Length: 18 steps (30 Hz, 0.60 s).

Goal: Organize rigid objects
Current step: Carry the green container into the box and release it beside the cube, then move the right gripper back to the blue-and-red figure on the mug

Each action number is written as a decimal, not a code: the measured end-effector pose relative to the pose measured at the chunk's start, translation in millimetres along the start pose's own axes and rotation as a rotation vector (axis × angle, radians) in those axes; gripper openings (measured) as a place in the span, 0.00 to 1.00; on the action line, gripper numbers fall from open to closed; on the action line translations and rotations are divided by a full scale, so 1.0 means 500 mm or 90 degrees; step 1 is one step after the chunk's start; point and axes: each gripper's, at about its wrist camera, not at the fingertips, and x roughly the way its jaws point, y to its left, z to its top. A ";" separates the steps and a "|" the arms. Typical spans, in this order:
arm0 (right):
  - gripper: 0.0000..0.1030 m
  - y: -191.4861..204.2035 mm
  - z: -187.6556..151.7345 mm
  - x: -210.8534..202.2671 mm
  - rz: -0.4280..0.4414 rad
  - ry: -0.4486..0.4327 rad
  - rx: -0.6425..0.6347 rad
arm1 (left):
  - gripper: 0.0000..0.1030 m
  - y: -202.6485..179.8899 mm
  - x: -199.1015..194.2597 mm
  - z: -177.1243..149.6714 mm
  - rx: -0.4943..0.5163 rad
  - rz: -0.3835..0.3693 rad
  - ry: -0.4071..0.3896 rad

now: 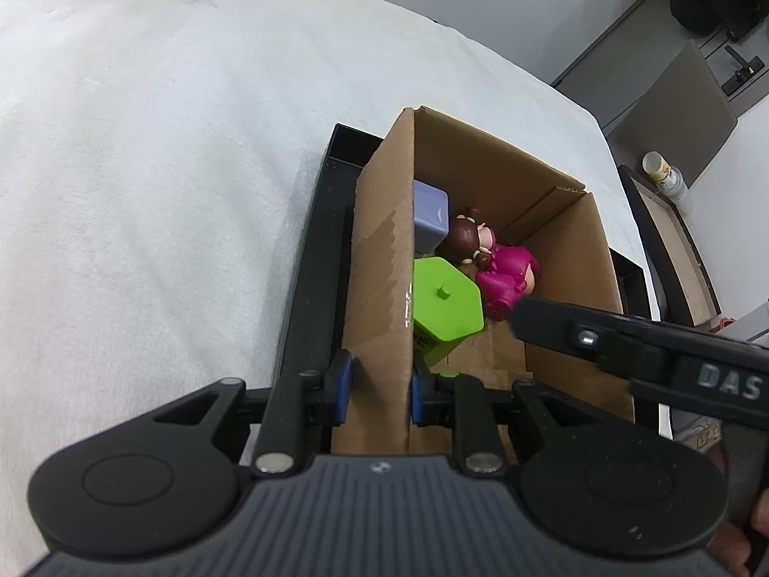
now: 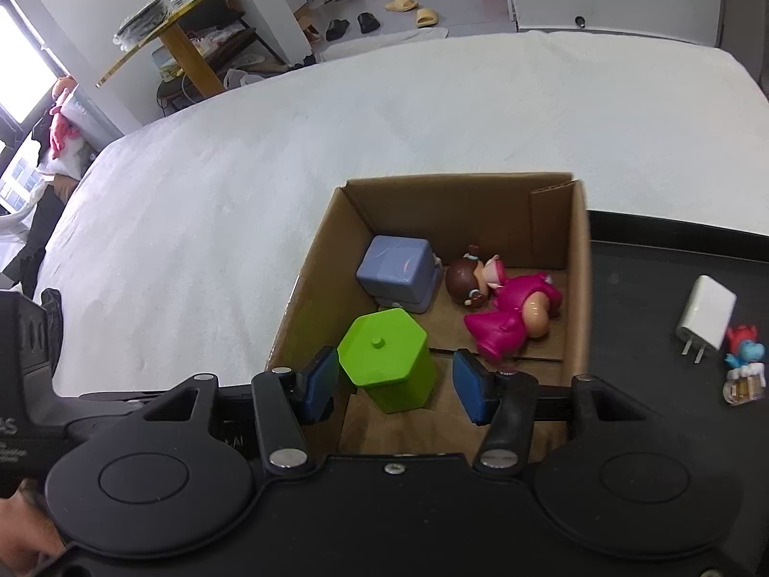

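The left gripper (image 1: 377, 392) has its jaws pinching the near side wall of the brown cardboard box (image 1: 384, 259), while the right gripper (image 2: 391, 384) hangs just above the box with its jaws spread to either side of the lime-green hexagonal plastic container (image 2: 389, 360) — if it pulls back carelessly, a pad could catch the container's edge and tip it against the box wall. The container stands upright on the box floor near the front left corner, beside a lavender-blue plastic cube (image 2: 396, 271) and a magenta-dressed doll figurine (image 2: 504, 307) lying down. A white wall charger (image 2: 704, 319) and a small blue-and-red figurine (image 2: 745, 360) lie outside on the black tray (image 2: 639, 298) — not yet boxed.
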 end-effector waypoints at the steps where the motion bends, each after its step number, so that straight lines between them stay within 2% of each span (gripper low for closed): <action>1: 0.51 -0.002 0.000 -0.004 -0.001 -0.002 0.002 | 0.21 0.000 0.000 0.000 -0.001 0.001 -0.001; 12: 0.52 -0.043 -0.004 -0.080 -0.016 -0.033 0.007 | 0.21 -0.007 0.001 0.001 -0.009 0.017 -0.002; 18: 0.55 -0.091 -0.017 -0.111 -0.050 -0.058 0.027 | 0.20 -0.013 0.000 0.001 -0.009 0.027 -0.003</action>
